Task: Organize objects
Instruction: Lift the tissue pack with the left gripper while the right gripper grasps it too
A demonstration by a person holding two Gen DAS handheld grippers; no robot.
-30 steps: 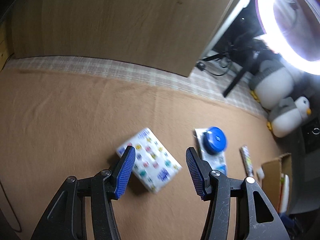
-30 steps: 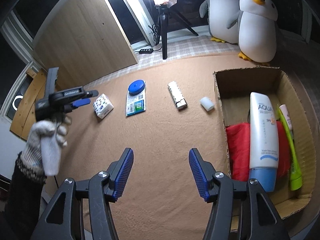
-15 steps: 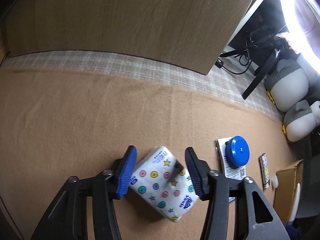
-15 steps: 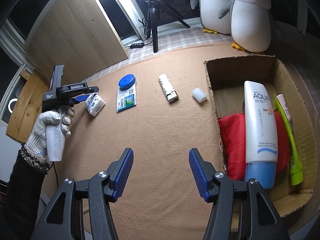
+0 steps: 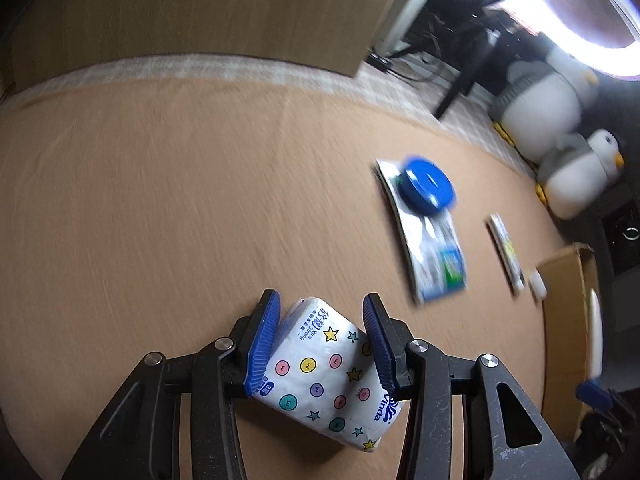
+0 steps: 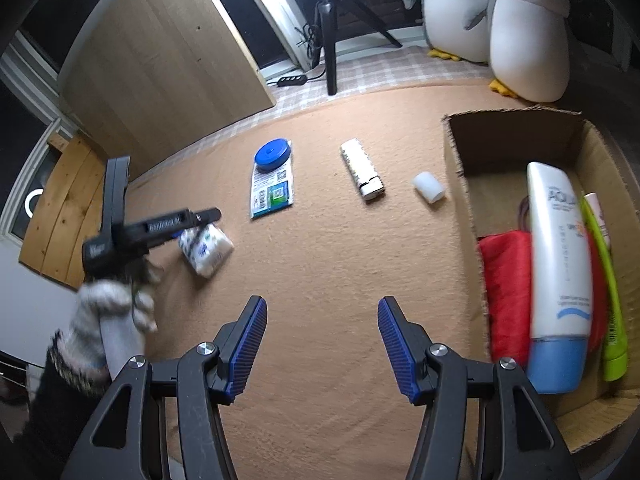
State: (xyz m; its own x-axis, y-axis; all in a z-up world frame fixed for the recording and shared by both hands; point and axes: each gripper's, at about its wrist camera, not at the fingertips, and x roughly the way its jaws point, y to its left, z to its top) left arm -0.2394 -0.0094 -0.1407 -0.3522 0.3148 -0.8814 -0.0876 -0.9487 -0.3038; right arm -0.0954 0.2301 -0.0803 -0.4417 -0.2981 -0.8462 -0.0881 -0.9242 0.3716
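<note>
My left gripper [image 5: 322, 340] is shut on a white tissue pack [image 5: 324, 376] printed with coloured dots and stars, held just above the brown mat; the pack also shows in the right wrist view [image 6: 206, 248]. My right gripper [image 6: 320, 344] is open and empty over the mat's middle. A blue round tape measure [image 6: 273, 154] lies on a printed card [image 6: 272, 190]. A white lighter-like stick [image 6: 362, 174] and a small white cylinder [image 6: 429, 187] lie beside a cardboard box [image 6: 460, 152].
The box holds a white sunscreen bottle [image 6: 560, 272], a red cloth [image 6: 506, 292] and a green tube [image 6: 604, 296]. Two plush penguins [image 6: 528, 32] stand behind it. A wooden panel [image 6: 160, 68] and a tripod leg [image 6: 330, 52] stand at the mat's far edge.
My left gripper moved down onto the tissue pack and closed on it, then swung with it; the left view is blurred. My right gripper stayed open and drifted slightly.
</note>
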